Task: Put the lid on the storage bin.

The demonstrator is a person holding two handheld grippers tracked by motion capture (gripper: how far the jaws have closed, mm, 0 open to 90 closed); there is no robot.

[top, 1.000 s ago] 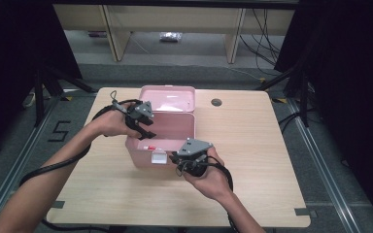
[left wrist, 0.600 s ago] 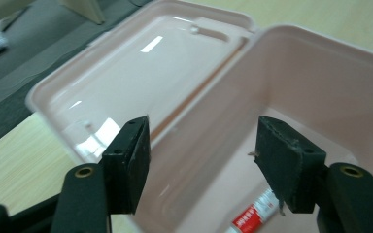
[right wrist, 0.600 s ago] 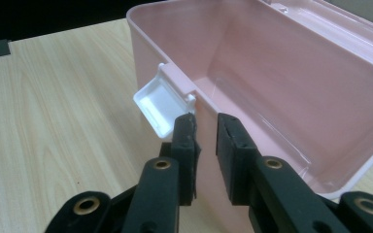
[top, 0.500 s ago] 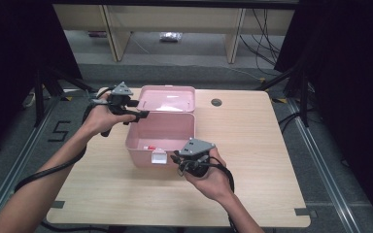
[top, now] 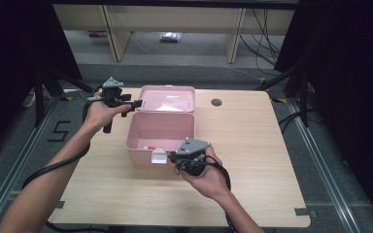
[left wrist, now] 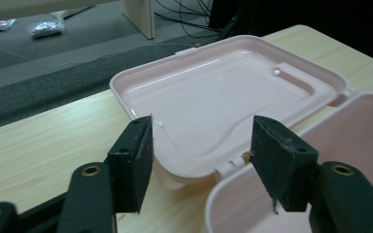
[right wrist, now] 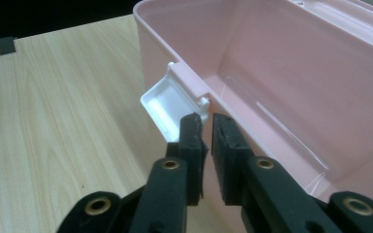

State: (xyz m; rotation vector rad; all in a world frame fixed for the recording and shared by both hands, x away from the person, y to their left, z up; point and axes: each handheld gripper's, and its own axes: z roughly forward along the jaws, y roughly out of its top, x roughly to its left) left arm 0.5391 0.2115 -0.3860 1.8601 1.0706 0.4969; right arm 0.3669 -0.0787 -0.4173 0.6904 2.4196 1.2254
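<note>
Pink box (top: 160,131): open, lid (top: 167,99) laid back.
Right gripper (top: 183,158): jaws narrowed, just closing on box's front wall beside white latch (right wrist: 167,104).
Left gripper (top: 135,102): wide, empty, beside lid.

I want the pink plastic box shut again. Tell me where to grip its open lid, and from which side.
Grip the pink plastic lid by its free far rim, coming from behind the pink plastic box. The lid lies folded back almost flat beyond the hinge, so that thin raised edge likely fits between jaws. The left gripper, jaws open, already hovers at the hinge corner.
</note>
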